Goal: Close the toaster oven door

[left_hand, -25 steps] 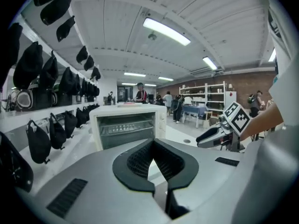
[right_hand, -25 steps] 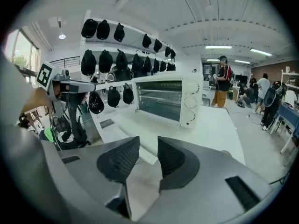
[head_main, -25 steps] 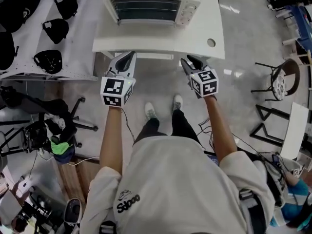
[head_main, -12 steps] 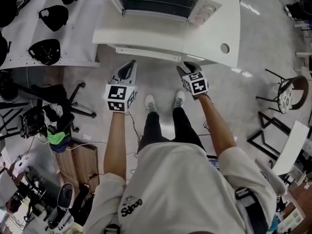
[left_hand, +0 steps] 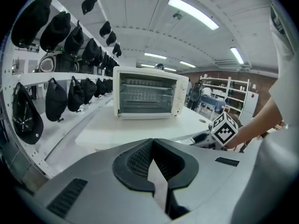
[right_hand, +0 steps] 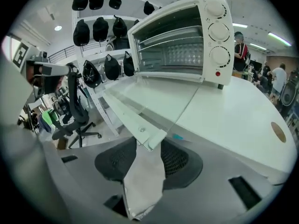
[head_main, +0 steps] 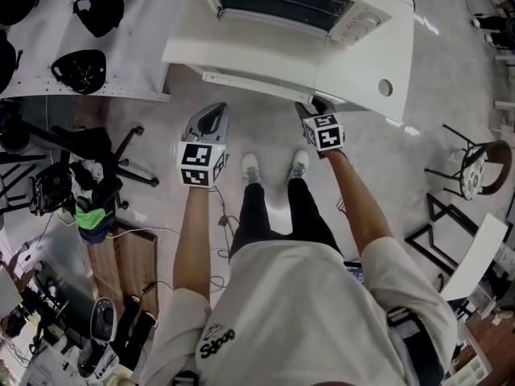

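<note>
Toaster oven door (right_hand: 156,99) corner lies between right gripper (right_hand: 148,148) jaws, just opened wide; left gripper (left_hand: 152,143) jaws together, empty

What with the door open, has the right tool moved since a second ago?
Yes: the right tool closed in on the oven door's corner, now between its just-opening jaws.

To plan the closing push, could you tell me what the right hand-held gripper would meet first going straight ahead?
Probably the front edge of the open toaster oven door: its corner sits, ungripped, between the jaws of the right hand-held gripper, which have just been opening.
</note>
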The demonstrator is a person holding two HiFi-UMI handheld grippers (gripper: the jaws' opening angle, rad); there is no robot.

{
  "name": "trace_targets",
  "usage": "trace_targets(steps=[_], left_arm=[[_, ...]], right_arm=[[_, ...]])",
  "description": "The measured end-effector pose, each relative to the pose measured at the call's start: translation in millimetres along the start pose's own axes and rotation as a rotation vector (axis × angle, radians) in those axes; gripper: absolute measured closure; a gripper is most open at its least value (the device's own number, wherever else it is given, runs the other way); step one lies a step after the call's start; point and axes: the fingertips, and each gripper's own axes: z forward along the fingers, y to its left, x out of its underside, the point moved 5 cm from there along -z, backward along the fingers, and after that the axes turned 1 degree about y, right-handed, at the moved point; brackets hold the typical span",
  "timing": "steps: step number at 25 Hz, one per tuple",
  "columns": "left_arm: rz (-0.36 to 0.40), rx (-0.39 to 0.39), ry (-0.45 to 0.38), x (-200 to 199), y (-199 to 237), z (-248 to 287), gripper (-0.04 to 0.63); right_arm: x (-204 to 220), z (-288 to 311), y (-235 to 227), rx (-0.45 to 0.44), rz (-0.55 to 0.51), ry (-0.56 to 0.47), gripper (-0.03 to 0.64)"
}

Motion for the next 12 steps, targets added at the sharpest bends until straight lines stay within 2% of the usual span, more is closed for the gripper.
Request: trace_targets(steps=[4, 12], left_arm=[[0.020, -0.016, -0.052, -13.9, 4.1, -9.4, 0.583], [0.069, 0.008, -0.105, -45.8, -1.9, -17.5, 0.583]], right_arm=[[-7.3, -10.5, 3.2, 0.004, 0.019, -0.017, 0.471], [-37.1, -46.5, 7.5, 0.007, 0.050, -0.126, 0.469]])
